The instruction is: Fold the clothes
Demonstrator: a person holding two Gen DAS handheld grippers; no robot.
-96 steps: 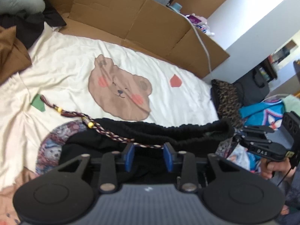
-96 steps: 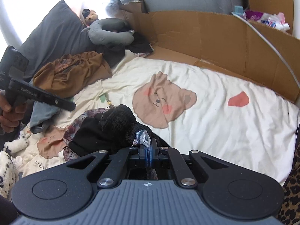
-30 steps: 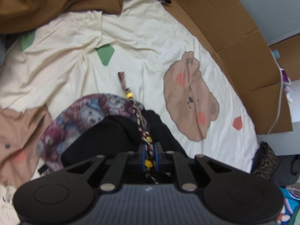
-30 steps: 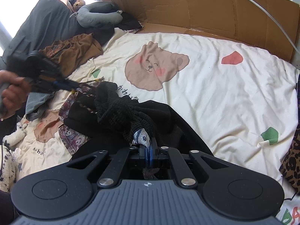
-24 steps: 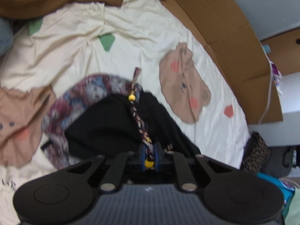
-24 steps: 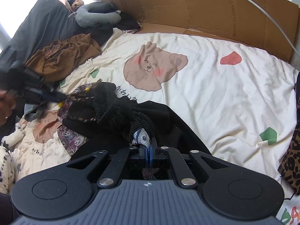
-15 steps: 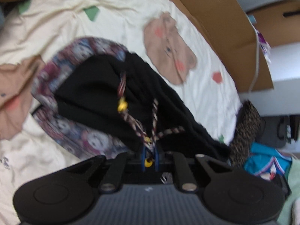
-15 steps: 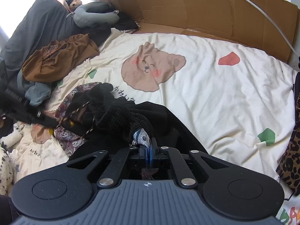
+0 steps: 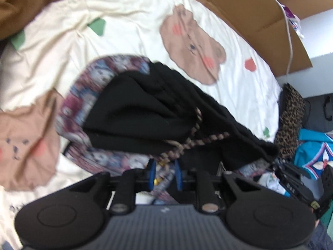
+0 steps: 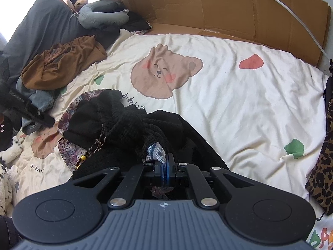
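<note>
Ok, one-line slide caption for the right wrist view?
Right claw shut on black knitted garment's patterned waistband, above cream bear-print bedsheet.

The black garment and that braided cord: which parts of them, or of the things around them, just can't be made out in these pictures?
- Black garment: near part hidden behind the right gripper body, right wrist view; overall shape unreadable.
- Braided cord: smeared by motion blur, left wrist view; as the left gripper jaws open, contact with the blue pads is unclear.
- Patterned cloth: mostly covered by the garment.
- Leopard-print fabric: cut off by the right edge.
</note>
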